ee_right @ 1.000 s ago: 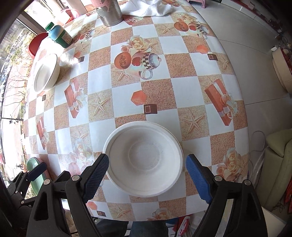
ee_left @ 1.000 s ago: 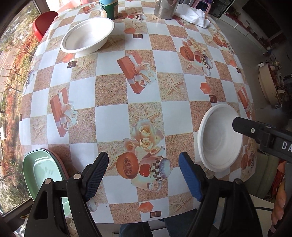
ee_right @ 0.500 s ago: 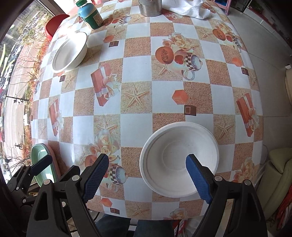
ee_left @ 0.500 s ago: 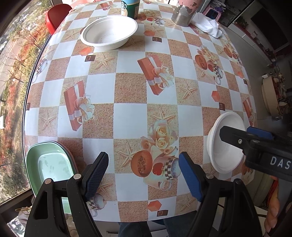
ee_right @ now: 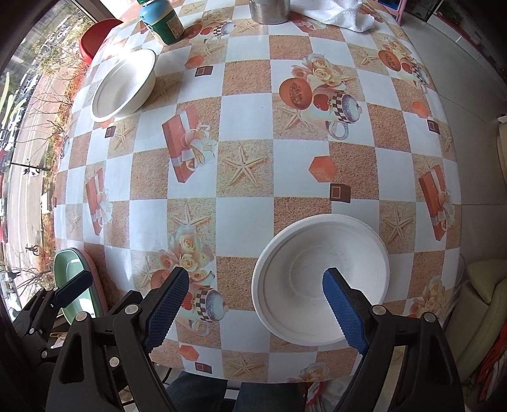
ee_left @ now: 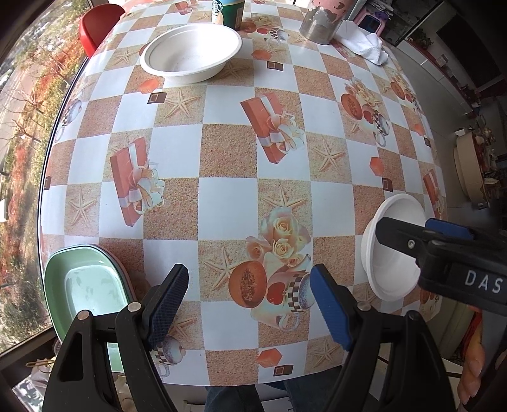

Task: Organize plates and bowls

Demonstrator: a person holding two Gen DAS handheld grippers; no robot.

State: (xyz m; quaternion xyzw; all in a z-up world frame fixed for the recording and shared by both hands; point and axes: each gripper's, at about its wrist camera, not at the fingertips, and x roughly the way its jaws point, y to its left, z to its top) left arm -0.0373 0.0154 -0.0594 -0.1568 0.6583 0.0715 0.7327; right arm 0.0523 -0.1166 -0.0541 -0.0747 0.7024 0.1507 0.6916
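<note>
A white bowl [ee_right: 320, 279] sits near the table's front right edge. My right gripper [ee_right: 253, 307] hangs open above it: one blue fingertip [ee_right: 342, 307] is over the bowl's hollow, the other is outside its left rim. That bowl [ee_left: 393, 253] shows in the left wrist view too, partly hidden by the right gripper. A second white bowl [ee_left: 190, 57] [ee_right: 123, 85] stands at the far left. A green plate [ee_left: 85, 285] [ee_right: 68, 263] lies on a pink one at the front left corner. My left gripper [ee_left: 248, 304] is open over bare tablecloth, right of those plates.
At the far edge stand a green-labelled bottle [ee_right: 164, 22], a metal cup [ee_right: 269, 11] and a white cloth [ee_right: 342, 16]. A red chair [ee_right: 95, 35] is beyond the far left corner. A pale sofa [ee_right: 481, 285] is right of the table. A person's legs show under the near edge.
My right gripper has slid left, so the near bowl, once centred between its fingers, now lies under the right finger. The left gripper has barely moved. Both stay open.
</note>
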